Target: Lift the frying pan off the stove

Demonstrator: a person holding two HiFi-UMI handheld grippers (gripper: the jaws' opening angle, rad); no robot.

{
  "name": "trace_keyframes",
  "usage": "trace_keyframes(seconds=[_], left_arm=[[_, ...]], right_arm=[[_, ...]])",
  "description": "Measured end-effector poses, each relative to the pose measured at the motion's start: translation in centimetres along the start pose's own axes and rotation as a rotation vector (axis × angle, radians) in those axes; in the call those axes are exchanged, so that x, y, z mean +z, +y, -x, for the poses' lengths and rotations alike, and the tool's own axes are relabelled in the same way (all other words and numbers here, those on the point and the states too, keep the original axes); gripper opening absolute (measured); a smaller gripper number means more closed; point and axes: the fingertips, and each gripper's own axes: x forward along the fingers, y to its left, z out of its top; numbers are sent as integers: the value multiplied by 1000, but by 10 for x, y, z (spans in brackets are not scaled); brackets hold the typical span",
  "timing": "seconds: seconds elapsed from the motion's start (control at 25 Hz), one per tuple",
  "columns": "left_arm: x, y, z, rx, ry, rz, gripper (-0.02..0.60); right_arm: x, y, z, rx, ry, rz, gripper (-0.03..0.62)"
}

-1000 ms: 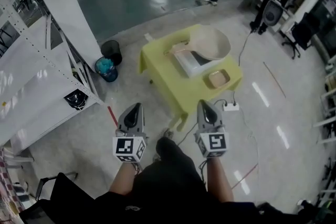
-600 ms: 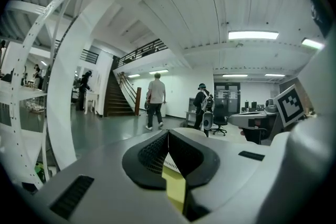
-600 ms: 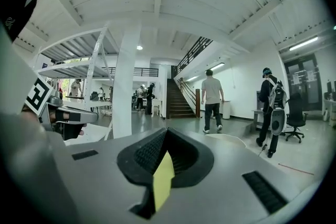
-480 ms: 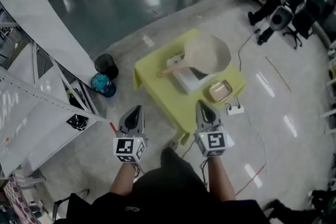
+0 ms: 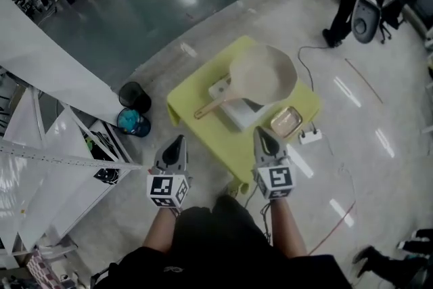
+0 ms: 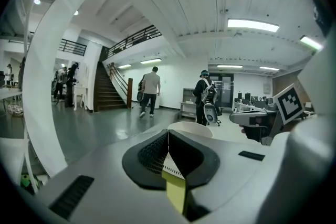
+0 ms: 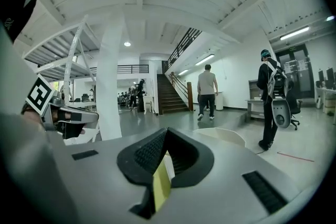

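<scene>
Nothing of the task is done yet. The floor point(image 5: 122, 213) takes up most of the head view. The yellow surface point(image 5: 203, 125) stands in the middle of the frame, one corner towards the bottom edge. On it lies the white stove point(image 5: 237, 112), and the frying pan point(image 5: 262, 74) sits squarely on top of that. Its wooden handle point(image 5: 211, 105) reaches towards the lower left, past the stove's edge and over bare yellow. What is left, I judge, is the whole job: close in, part a pair of jaws, take the handle and raise the pan.

Both tools hang at the bottom centre, well apart from the surface. The left hand-held gripper point(image 5: 178, 139) has its jaws pressed together on nothing, and so has the right hand-held gripper point(image 5: 260, 130). Each one's own view shows the dark pads meeting, with only the pan's pale rim far beyond.

Room for moving is good straight ahead, where only open floor lies before the near corner. To the left a white metal frame point(image 5: 61, 145) and two bins point(image 5: 134, 108) narrow the way. To the right a power strip point(image 5: 311, 137) and its cable lie on the floor, just beside the surface — a tripping risk. A small tray point(image 5: 286, 122) sits just beside the stove at its lower right, away from the handle.
</scene>
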Motion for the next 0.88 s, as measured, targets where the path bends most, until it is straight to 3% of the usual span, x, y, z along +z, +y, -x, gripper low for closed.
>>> trace_keyframes(seconds=[0.52, 0.88], left_arm=[[-14, 16, -83, -183, 157, 16, 44], [-23, 32, -180, -402, 266, 7, 44]], right_arm=[[-22, 2, -48, -9, 101, -76, 17], [-37, -14, -99, -129, 178, -124, 17]])
